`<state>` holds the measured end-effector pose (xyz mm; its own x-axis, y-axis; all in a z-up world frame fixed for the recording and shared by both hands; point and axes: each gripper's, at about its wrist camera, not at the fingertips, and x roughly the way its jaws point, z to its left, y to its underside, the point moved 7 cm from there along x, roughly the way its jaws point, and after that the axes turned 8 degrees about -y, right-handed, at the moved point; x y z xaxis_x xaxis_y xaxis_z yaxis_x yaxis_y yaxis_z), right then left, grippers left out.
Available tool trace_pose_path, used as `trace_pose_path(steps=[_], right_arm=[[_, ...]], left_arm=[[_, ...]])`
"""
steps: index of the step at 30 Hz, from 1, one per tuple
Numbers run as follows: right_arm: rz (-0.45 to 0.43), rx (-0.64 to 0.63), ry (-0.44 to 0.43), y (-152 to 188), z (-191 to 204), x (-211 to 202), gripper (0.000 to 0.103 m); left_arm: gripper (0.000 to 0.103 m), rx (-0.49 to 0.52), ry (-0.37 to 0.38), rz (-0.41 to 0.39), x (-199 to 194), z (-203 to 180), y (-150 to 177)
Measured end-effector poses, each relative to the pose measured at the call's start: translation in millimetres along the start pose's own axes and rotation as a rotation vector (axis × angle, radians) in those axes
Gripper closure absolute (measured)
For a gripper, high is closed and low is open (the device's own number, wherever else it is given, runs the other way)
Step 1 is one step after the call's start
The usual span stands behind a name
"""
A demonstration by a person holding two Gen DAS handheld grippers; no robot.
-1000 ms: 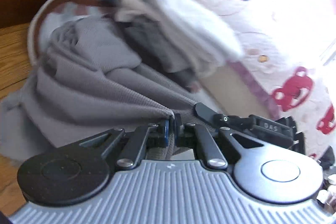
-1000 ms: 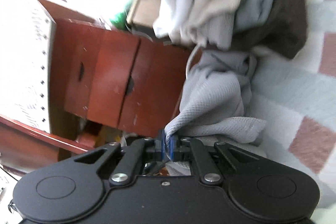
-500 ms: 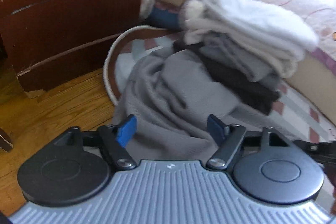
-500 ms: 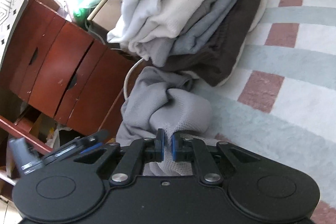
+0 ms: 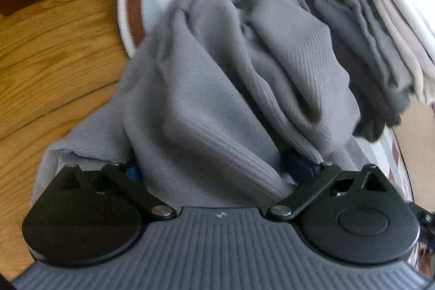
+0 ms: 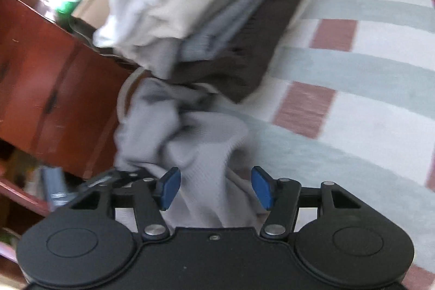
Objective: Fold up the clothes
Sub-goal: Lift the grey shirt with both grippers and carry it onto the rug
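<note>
- Our left gripper [image 5: 217,170] fills the bottom of the left wrist view with its jaws spread wide; the 2 blue pads [image 5: 297,163] are half buried under cloth, and a thick fold of the grey knit garment [image 5: 217,89] bulges between them without being pinched.
- Our right gripper [image 6: 216,186] sits at the bottom of the right wrist view, jaws likewise apart, its blue pads [image 6: 170,186] flanking a hanging fold of the same grey garment [image 6: 190,137]; we cannot tell whether either pad touches it.
- The garment lies crumpled in the middle of both views, draped from the rug's edge onto the wooden floor [image 5: 54,59] at left.
- Just behind it, at upper right of the left view, we see a stack of folded clothes [image 5: 375,40], white on top, dark at the bottom.
- The checked rug [image 6: 353,78] fills the right side of the right view.
- A red-brown cabinet [image 6: 40,78] stands at left there.
</note>
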<state>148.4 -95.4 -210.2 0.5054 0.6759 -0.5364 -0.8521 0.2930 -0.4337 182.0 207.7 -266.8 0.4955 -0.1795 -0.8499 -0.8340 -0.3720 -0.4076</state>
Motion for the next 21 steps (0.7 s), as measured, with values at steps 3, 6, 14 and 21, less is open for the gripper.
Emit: trace_pose_path(steps=[3, 6, 14, 21], right_arm=[[0.013, 0.002, -0.015, 3, -4, 5, 0.039], [0.043, 0.021, -0.011, 5, -10, 14, 0.039], [0.029, 0.025, -0.02, 14, -11, 1, 0.039], [0.003, -0.124, -0.037, 27, 13, -75, 0.043]], left_arm=[[0.077, 0.06, 0.004, -0.026, -6, -5, 7], [0.086, 0.054, 0.018, -0.053, -11, -9, 11], [0.089, -0.118, 0.156, -0.055, -14, -4, 15], [0.092, -0.047, 0.345, -0.092, -70, -50, 37]])
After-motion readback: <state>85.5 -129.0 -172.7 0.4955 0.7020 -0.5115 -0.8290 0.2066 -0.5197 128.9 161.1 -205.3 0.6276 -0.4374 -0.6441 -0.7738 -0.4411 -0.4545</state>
